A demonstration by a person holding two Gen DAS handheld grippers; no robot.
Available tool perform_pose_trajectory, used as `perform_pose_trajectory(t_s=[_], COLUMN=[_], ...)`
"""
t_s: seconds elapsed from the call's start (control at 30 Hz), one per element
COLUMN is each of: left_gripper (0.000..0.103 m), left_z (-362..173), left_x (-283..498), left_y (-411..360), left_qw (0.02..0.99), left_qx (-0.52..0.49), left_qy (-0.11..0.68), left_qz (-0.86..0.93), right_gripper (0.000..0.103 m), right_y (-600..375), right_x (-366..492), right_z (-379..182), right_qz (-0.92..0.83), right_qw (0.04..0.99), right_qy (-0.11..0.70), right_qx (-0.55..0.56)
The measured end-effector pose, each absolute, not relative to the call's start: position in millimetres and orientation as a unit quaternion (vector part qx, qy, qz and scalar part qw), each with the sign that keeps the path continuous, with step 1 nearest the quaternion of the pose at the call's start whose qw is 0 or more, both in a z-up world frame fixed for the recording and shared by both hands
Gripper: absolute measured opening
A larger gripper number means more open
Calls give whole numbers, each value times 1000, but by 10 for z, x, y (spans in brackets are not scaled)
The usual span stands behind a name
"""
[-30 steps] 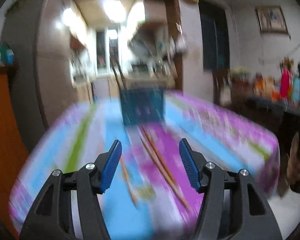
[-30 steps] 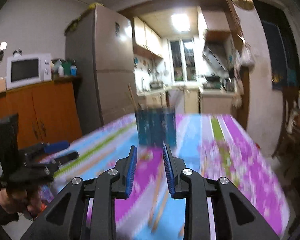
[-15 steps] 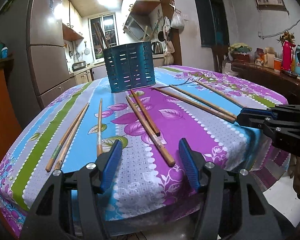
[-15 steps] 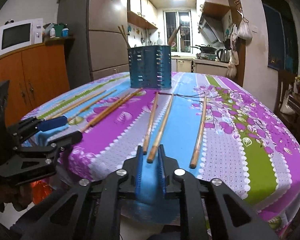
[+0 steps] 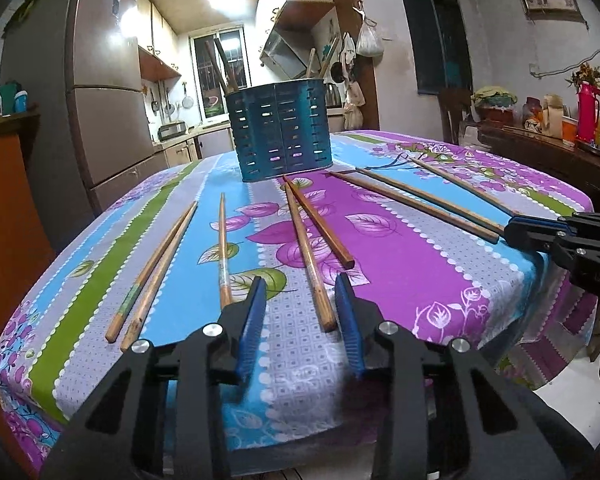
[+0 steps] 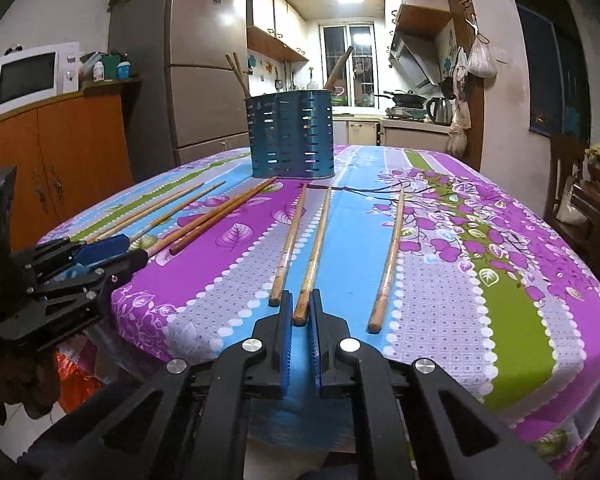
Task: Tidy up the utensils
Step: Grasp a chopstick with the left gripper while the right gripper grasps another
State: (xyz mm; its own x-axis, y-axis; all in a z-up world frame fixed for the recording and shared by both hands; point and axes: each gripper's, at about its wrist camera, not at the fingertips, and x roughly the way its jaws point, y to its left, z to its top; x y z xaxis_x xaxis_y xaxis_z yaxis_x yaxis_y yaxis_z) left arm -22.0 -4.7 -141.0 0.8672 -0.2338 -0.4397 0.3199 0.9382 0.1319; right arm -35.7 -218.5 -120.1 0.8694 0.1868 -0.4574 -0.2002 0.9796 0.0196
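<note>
Between the blue pads of the right claw (image 6: 300, 322), narrowed to a slim gap, sits the near tip of the middle chopstick (image 6: 314, 248); whether squeezed or merely bracketed, cannot tell, since a sliver of gap shows either side. Half a second back, much the same pose, only lower and tighter in frame. Flanked by two more loose chopsticks, one just left (image 6: 289, 246), one further right (image 6: 389, 258).

Over on the left claw (image 5: 300, 320): pads closer together than half a second ago, now half open, holding nothing, poised just short of the butt of a long chopstick (image 5: 309, 256) whose partner (image 5: 319, 220) lies crossed near it. Further left, a single stick (image 5: 222, 248) and a pair (image 5: 156, 268).

Judged from this: both claws lining up a pick, nothing lifted yet. Beyond, at the far end of the desk (image 5: 440, 272), the blue slotted utensil holder (image 5: 279, 132), already carrying a few sticks, well apart from the eight on the flowered cloth.
</note>
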Motion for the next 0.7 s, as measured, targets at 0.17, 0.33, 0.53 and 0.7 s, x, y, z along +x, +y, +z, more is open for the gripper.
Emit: perform_pose_trajectory(t_s=[0.17, 0.33, 0.53, 0.7], left_gripper=[38, 31, 8, 7], left_z=[-1446, -1484, -1506, -1494], left_x=[-256, -307, -370, -368], left_y=[-16, -14, -127, -127], left_qw=[964, 968, 968, 968], left_qx=[99, 94, 100, 98], left_qy=[200, 184, 173, 175], left_qz=[-142, -144, -153, -152], right_gripper=[10, 10, 9, 8], right_y=[-2188, -2174, -2180, -2207], right_x=[-369, -402, -423, -444], right_z=[-1221, -1250, -1263, -1264], right_qz=[101, 97, 92, 86], right_qw=[969, 972, 975, 978], right_qy=[225, 210, 201, 190], right_qx=[-19, -25, -16, -1])
